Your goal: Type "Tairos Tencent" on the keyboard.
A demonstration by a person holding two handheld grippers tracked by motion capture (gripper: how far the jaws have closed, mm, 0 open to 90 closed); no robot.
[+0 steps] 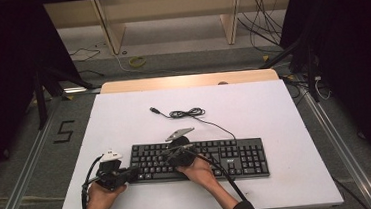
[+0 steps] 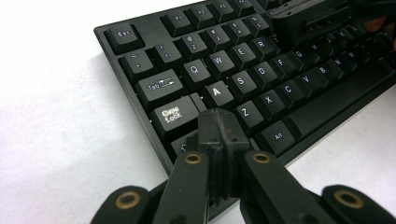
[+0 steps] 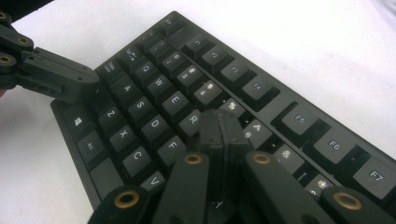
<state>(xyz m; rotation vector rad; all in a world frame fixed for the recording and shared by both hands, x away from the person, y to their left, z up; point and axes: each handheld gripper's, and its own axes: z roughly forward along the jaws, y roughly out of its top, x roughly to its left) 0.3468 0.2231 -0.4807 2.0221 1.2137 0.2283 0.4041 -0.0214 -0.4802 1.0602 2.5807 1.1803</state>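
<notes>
Keyboard (image 1: 198, 159) lying along near worktop (image 1: 124, 119) edge, long axis left-right. Left gripper (image 2: 221, 122) jaws pressed together, hovering over Caps Lock end. Right gripper (image 3: 221, 125) jaws likewise closed, empty, pointing over R-T keys, nearer middle.

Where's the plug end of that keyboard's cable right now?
In the high view the plug lies loose on the white table, behind the keyboard and left of the cable's coiled part, away from both grippers.
</notes>
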